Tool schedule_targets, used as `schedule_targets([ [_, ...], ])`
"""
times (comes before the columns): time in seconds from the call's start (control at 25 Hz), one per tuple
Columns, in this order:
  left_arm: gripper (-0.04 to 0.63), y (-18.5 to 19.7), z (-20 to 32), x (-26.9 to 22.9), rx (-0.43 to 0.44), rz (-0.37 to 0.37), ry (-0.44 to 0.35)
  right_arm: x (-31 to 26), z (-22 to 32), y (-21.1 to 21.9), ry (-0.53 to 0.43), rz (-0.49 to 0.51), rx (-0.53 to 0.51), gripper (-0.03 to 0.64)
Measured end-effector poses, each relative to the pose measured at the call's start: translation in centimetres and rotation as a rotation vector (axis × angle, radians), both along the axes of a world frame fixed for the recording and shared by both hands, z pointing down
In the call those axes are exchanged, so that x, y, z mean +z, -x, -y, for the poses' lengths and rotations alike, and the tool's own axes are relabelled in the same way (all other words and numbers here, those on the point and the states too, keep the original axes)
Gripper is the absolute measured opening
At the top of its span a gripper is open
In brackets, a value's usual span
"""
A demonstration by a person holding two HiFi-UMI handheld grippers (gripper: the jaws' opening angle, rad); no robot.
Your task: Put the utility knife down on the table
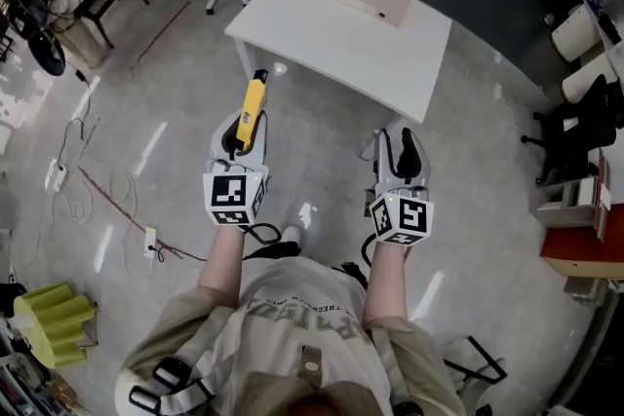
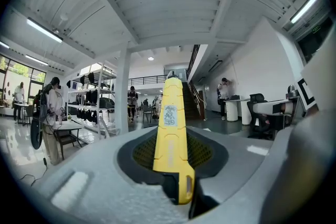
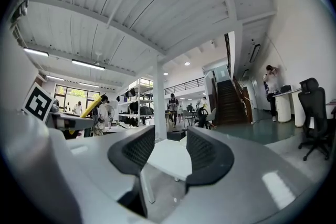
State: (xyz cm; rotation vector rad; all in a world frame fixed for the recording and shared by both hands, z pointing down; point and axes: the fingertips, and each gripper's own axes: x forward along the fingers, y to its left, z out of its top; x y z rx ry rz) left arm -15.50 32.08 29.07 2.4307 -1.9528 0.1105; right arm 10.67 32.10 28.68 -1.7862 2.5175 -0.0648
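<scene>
Left tool (image 1: 244,128) is clamping the yellow utility knife (image 1: 254,100) by its rear end, with the front end pointing ahead toward the white bench (image 1: 322,39). The knife is hanging in the air over the floor, short of the bench edge. Right tool (image 1: 400,159) is gaping moderately, gripping nothing. I'm reading this as the carry step. Next move is calling for reaching over bare bench top, lowering, then releasing.

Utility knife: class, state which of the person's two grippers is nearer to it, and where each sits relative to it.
Left. The left gripper is clamped on the yellow utility knife, fingers on its near end. The right gripper is empty, off to the knife's right.
</scene>
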Motion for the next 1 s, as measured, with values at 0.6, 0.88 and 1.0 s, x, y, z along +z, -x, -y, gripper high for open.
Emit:
schedule_targets([
  [0.6, 0.104, 1.8, 5.0, 1.4, 0.056, -0.026, 0.021, 1.5, 4.1, 1.2, 0.039, -0.016, 0.060, 0.165],
  [0.88, 0.104, 0.7, 8.0, 2.2, 0.050, -0.028, 0.041, 2.4, 7.6, 0.6, 0.063, -0.013, 0.044, 0.165],
  [1.0, 0.104, 0.4, 9.4, 2.3, 0.040, -0.023, 0.039, 2.7, 9.6, 0.1, 0.068, -0.008, 0.035, 0.165],
])
